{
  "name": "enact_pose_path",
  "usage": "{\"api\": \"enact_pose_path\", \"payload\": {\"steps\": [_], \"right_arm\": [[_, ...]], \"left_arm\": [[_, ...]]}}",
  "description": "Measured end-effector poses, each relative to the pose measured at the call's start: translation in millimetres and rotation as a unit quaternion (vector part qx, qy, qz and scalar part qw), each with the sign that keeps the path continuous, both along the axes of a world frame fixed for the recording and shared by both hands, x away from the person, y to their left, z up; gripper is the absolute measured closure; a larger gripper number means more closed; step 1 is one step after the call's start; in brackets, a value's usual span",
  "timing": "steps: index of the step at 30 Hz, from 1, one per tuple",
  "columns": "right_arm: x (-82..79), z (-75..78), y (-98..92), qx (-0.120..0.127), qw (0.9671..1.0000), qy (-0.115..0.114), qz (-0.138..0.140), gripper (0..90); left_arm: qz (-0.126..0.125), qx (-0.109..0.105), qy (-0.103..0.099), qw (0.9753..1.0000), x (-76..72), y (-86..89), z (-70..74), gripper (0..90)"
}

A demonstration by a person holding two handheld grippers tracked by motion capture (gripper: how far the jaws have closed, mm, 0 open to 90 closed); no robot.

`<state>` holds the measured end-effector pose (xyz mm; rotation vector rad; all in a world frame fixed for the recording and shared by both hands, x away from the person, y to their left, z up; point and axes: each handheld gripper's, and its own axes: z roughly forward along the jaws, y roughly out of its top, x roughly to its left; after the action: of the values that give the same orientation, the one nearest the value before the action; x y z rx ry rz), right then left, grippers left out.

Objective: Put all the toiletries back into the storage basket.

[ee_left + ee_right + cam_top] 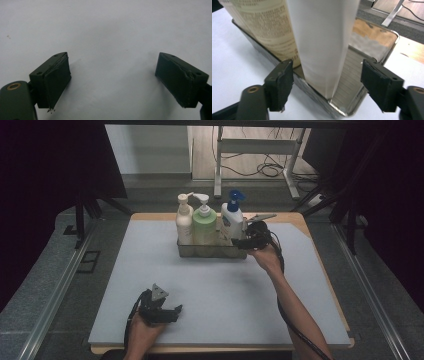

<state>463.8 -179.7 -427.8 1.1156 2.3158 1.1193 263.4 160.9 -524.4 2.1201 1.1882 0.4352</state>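
A metal tray (212,251) stands at the back middle of the white mat (220,295) and holds three upright pump bottles: a cream one (184,222), a green one (204,226) and a white one with a blue pump (232,217). My right gripper (240,242) is at the tray's right end. In the right gripper view it (327,85) is open, one jaw on each side of the white bottle (322,37), neither touching it. A bottle with a printed label (262,27) stands behind. My left gripper (174,312) rests open on the mat near the front left, nothing between its jaws (112,80).
The tray's ridged floor (354,75) is bare to the right of the white bottle. The mat covers a wooden table (295,217) with dark rails on both sides. A desk frame and cables (270,167) lie on the floor beyond the table.
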Motion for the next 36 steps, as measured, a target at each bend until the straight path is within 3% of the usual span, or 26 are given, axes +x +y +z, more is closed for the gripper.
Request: {"api": "enact_pose_path", "payload": {"steps": [7, 15, 20, 29, 36], "right_arm": [[-5.8, -2.0, -15.5, 0.002, 1.0000, 0.004, -0.005, 39.0], [-7.0, -1.6, -23.8, -0.011, 0.9998, 0.010, -0.016, 72.4], [-2.3, -4.0, -19.9, -0.012, 0.9997, 0.008, -0.021, 86.4], [11.8, -14.2, -11.5, -0.021, 0.9986, 0.022, -0.045, 89.6], [20.2, -21.0, -6.4, -0.018, 0.9982, 0.029, -0.048, 89.2]], "left_arm": [[0.000, 0.000, 0.000, 1.0000, -0.2, -0.1, 0.1, 12.1], [0.001, -0.001, 0.000, 1.0000, -0.2, -0.3, 0.0, 12.1], [0.000, 0.001, 0.000, 1.0000, -0.2, -0.1, 0.1, 12.1], [0.000, 0.001, 0.000, 1.0000, -0.2, -0.1, 0.1, 12.1], [0.000, 0.001, 0.000, 1.0000, -0.2, -0.1, 0.2, 12.1]]}}
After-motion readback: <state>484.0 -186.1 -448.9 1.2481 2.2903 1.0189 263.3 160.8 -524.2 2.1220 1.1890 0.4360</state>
